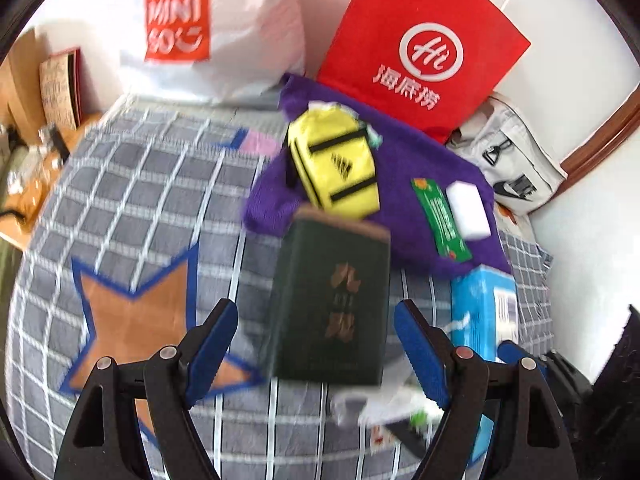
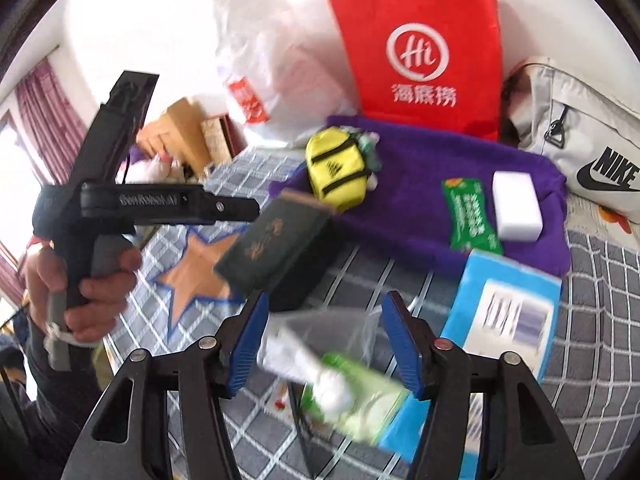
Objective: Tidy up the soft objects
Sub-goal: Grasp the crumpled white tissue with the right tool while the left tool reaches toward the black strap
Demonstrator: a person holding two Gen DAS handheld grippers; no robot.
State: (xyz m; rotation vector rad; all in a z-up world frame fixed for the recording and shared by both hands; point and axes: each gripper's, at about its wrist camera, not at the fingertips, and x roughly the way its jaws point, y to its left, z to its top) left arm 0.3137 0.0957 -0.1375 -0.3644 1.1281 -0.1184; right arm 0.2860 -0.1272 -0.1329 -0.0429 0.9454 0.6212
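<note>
Purple towel [image 2: 420,200] lies spread flat on the checked bedspread [image 2: 600,280], w/ a small yellow bag [image 2: 336,172] w/ black straps at its left end, and a green packet [image 2: 470,216] just beside a white sponge block [image 2: 516,206] at its right. Dark green book [image 2: 276,248] overlaps the towel's front-left edge – tilted, blurred. Light-blue tissue pack [image 2: 508,308] sits by the towel's front-right corner – whether they touch, can't tell.

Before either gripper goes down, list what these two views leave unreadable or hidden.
- Dark green book: gold cover lettering smeared by motion blur in both wrist views.
- Blue box: label print blurred in the right wrist view; the left wrist view has it partly behind a gripper finger.
- Clear bag of white and green items: contents blurred, unidentifiable.
- White Miniso bag and red paper bag: insides unseen.
</note>
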